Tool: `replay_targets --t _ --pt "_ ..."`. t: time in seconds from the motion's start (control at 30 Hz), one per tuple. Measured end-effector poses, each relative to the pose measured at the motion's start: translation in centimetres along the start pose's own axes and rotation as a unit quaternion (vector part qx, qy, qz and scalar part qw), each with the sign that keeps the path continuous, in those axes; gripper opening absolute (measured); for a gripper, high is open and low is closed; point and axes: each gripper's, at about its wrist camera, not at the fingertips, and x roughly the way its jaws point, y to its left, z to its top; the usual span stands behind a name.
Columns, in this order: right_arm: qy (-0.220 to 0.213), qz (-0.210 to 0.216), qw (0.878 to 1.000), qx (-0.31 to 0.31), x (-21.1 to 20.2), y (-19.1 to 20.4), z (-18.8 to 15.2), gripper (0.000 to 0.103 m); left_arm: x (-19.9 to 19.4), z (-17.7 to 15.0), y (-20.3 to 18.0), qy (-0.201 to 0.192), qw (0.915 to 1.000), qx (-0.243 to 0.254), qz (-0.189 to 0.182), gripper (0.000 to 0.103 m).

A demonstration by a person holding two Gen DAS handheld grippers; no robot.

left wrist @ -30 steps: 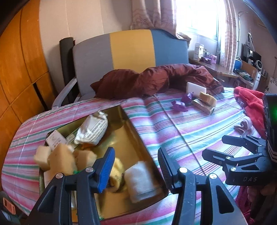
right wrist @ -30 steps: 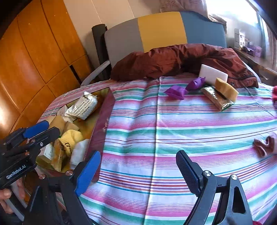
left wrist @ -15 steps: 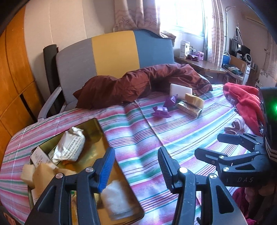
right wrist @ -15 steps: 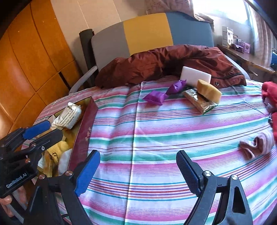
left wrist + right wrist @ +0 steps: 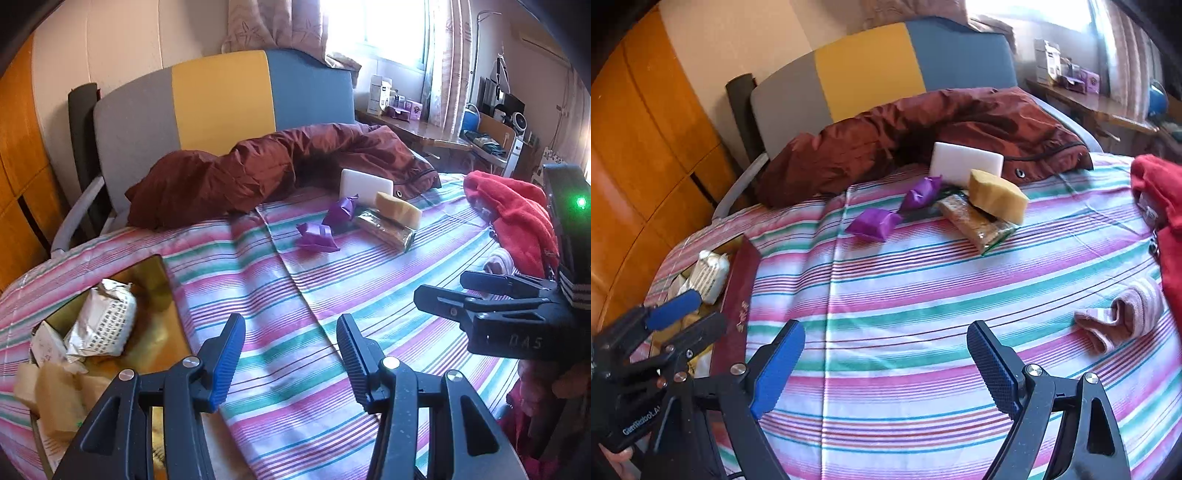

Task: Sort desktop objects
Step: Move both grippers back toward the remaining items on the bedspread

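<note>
A gold tin box (image 5: pixel 162 332) (image 5: pixel 738 295) at the left of the striped cloth holds a white packet (image 5: pixel 103 325), sponges and other items. Far across the cloth lie two purple packets (image 5: pixel 875 223) (image 5: pixel 317 236), a snack bar (image 5: pixel 975 223), a yellow sponge (image 5: pixel 997 197) and a white block (image 5: pixel 964 162). A pink sock (image 5: pixel 1123 317) lies at the right. My left gripper (image 5: pixel 290 354) is open and empty above the cloth beside the box. My right gripper (image 5: pixel 886 369) is open and empty over the near cloth.
A maroon jacket (image 5: pixel 280 170) lies along the back against a grey, yellow and blue chair back (image 5: pixel 221 99). A red garment (image 5: pixel 517 218) is heaped at the right edge. A wooden cabinet (image 5: pixel 639 147) stands at the left. A cluttered desk (image 5: pixel 424 129) is behind.
Both grippers have moved right and forward, away from the box; the left one was above the box contents and is now over the cloth. Both stayed open and empty.
</note>
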Motion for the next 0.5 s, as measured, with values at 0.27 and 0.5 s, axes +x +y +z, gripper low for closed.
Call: replay_targets --t 0.27,0.5 --pt "0.014 -0.012 1.000 0.013 1.5 -1.7 0.0 0.090 2.0 0.7 -0.2 0.019 0.9997 -0.009 -0.013 0.052" --pt "0.021 -0.007 0.999 0.036 2.3 -3.0 0.0 0.090 4.2 2.8 -1.0 0.033 0.9987 -0.016 -0.034 0.052"
